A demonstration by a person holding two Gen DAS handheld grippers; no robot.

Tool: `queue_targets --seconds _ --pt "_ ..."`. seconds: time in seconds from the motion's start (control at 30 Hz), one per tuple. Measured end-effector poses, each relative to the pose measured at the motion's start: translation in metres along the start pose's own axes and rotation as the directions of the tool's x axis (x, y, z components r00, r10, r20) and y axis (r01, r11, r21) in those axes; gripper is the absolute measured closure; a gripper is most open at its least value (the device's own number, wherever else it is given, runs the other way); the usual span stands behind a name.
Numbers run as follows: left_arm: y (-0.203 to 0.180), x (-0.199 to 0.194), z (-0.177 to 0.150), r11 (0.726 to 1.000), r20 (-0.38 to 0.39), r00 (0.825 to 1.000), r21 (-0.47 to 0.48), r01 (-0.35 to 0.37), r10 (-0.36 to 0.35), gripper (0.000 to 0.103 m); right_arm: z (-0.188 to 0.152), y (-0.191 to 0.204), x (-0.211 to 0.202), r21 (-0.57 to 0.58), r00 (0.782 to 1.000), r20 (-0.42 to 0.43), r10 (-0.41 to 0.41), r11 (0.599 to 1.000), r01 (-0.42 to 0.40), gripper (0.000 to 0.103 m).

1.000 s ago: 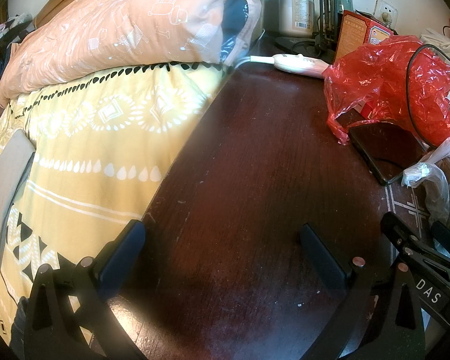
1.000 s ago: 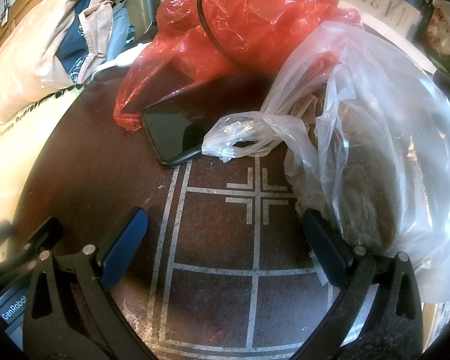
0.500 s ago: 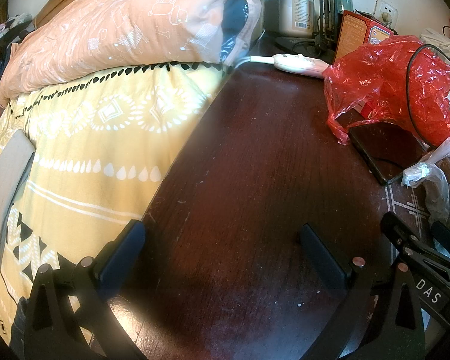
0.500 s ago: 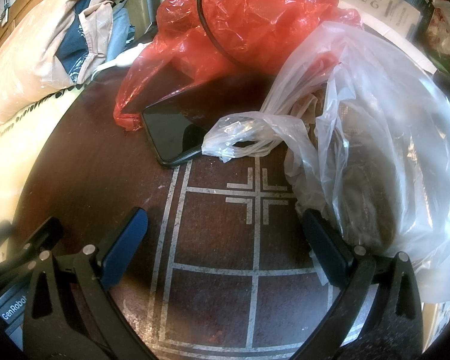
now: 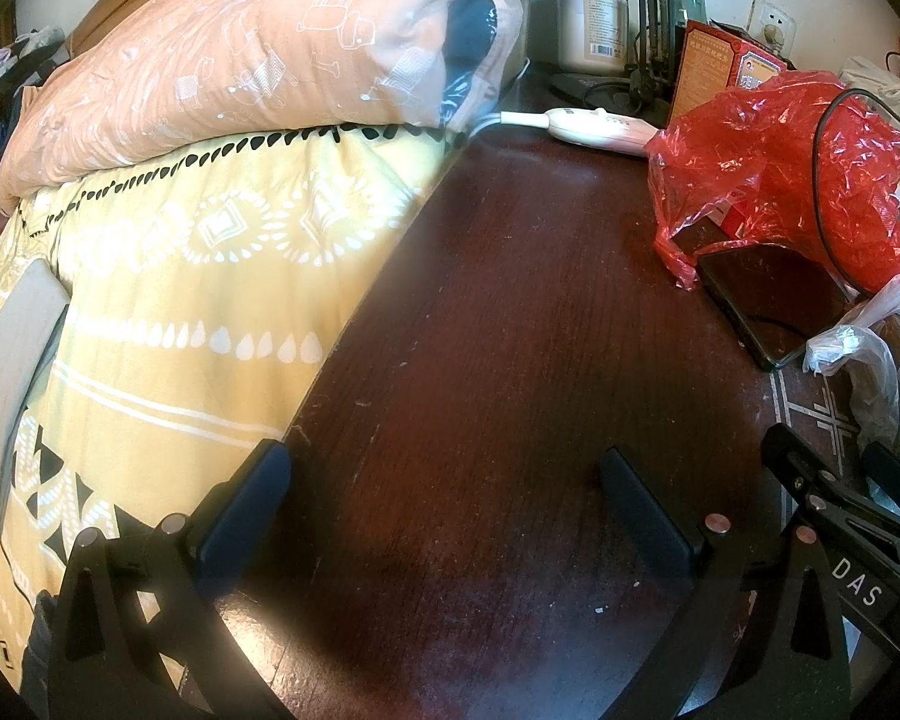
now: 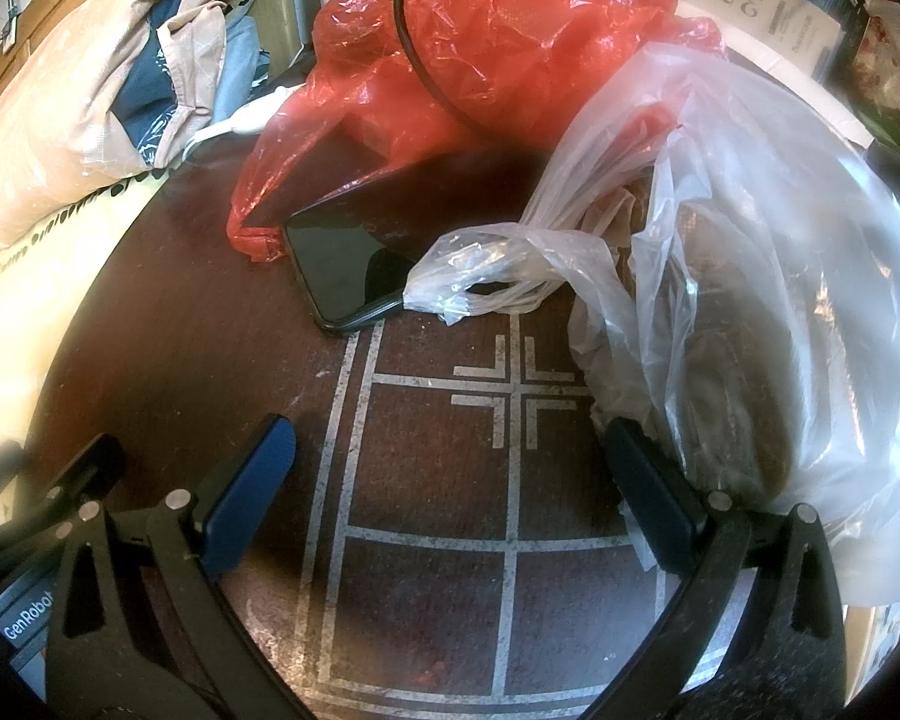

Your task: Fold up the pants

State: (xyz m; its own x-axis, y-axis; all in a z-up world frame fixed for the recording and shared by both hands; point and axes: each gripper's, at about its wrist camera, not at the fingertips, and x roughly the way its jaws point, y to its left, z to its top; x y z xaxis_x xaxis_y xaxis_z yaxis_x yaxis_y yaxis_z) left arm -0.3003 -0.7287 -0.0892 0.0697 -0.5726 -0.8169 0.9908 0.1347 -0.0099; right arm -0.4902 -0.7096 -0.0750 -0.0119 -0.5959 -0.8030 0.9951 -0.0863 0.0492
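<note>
No pants are clearly in view. A grey folded cloth (image 5: 12,372) lies on the yellow patterned bedspread (image 5: 198,276) at the far left of the left wrist view; I cannot tell what it is. My left gripper (image 5: 444,480) is open and empty, low over the dark wooden table (image 5: 510,330). My right gripper (image 6: 450,456) is open and empty over white line markings (image 6: 510,384) on the table, its right finger (image 6: 648,498) next to a clear plastic bag (image 6: 780,276). The right gripper also shows in the left wrist view (image 5: 840,498).
A red plastic bag (image 5: 810,162) and a black phone (image 5: 762,294) lie on the table at the right. A white power strip (image 5: 594,126), a jar (image 5: 591,24) and a box stand at the back. A pink quilt (image 5: 240,54) lies on the bed.
</note>
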Motion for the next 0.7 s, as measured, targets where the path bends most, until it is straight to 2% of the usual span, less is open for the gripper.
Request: queue_targets --seconds 0.7 --pt "-0.0001 0.0001 0.0000 1.000 0.001 1.000 0.000 -0.002 0.002 0.000 0.0004 -0.0002 0.0000 0.000 1.000 0.001 0.009 1.000 -0.009 0.000"
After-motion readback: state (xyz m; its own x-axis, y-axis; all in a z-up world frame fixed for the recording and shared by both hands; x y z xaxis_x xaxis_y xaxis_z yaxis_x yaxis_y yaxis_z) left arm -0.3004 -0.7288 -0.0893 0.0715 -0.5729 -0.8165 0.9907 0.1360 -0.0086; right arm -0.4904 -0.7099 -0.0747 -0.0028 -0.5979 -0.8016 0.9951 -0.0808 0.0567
